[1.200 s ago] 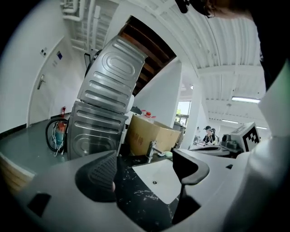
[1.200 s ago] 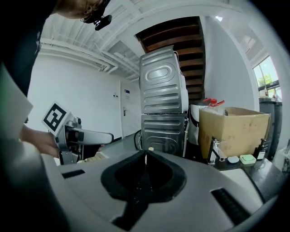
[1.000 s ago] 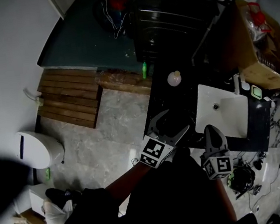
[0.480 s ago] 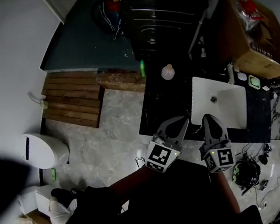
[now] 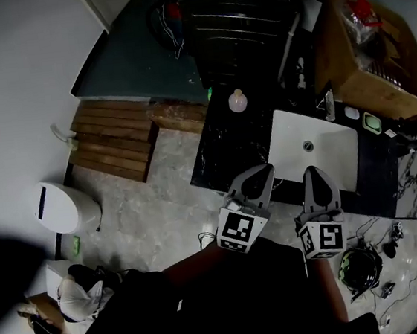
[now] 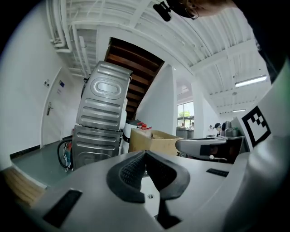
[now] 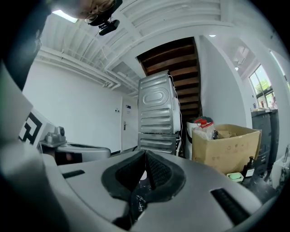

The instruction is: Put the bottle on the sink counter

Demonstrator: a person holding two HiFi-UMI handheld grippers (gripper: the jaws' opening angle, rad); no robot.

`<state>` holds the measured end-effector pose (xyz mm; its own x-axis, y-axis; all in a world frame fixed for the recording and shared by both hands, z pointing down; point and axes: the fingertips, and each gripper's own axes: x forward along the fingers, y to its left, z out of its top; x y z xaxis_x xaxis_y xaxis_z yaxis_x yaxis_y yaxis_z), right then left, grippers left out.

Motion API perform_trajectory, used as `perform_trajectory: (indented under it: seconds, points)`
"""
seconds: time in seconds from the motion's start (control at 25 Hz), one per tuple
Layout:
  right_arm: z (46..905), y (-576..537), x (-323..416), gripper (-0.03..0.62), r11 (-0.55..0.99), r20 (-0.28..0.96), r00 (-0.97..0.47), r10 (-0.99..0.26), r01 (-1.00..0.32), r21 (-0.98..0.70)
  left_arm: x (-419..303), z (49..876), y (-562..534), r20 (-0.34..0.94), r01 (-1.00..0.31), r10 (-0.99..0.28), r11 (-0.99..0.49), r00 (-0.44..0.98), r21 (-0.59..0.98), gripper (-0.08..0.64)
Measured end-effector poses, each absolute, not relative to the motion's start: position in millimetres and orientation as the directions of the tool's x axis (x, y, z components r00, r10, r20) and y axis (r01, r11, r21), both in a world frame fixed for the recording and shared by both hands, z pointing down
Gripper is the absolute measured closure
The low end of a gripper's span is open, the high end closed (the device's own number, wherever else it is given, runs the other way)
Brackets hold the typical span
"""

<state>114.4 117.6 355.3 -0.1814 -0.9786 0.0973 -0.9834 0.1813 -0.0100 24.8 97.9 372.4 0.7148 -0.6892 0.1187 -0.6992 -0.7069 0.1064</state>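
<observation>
In the head view a small pale pink bottle point(image 5: 238, 101) stands upright at the far end of the black sink counter point(image 5: 225, 149), left of the white basin point(image 5: 312, 147). My left gripper point(image 5: 260, 171) hovers over the counter's near edge, well short of the bottle. It is shut with nothing between its pads point(image 6: 131, 167). My right gripper point(image 5: 314, 173) is beside it over the basin's near rim, also shut and empty, its pads point(image 7: 156, 170) meeting at the tips. Both gripper views look level across the room, and I cannot make out the bottle in them.
A small green bottle point(image 5: 208, 93) stands by the counter's far left corner. Stacked grey washing machines point(image 5: 244, 16) rise behind it. An open cardboard box point(image 5: 364, 55) sits to the right of the basin. A wooden pallet point(image 5: 112, 140) and a white bin point(image 5: 63, 207) are on the floor at the left.
The left gripper's jaws, spread wide a second ago, have closed on nothing. The head view has shifted, so counter and bottle sit further left and higher in the frame.
</observation>
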Motion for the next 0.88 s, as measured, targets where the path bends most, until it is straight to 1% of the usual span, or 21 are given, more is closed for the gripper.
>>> perform_trajectory:
  seconds: [0.2,0.52,0.64,0.88]
  points:
    - [351,139,124,0.554,0.206,0.090,-0.203,-0.975,-0.978,0.024,35,375,125,0.137,-0.740,-0.727,-0.664,0.673,0.105,0.545]
    - [357,182,133,0.555,0.278,0.100,-0.273,-0.957,-0.960,0.039,56,362,173,0.091,-0.777,-0.772,-0.627,0.630,0.057,0.545]
    - [358,199,140,0.555,0.282,0.089,-0.277,-0.957,-0.958,0.055,69,363,189,0.092,-0.781,-0.776,-0.624,0.624,0.042,0.545]
    - [361,236,160,0.554,0.248,0.075,-0.245,-0.967,-0.968,0.033,88,368,223,0.107,-0.782,-0.775,-0.622,0.623,0.043,0.545]
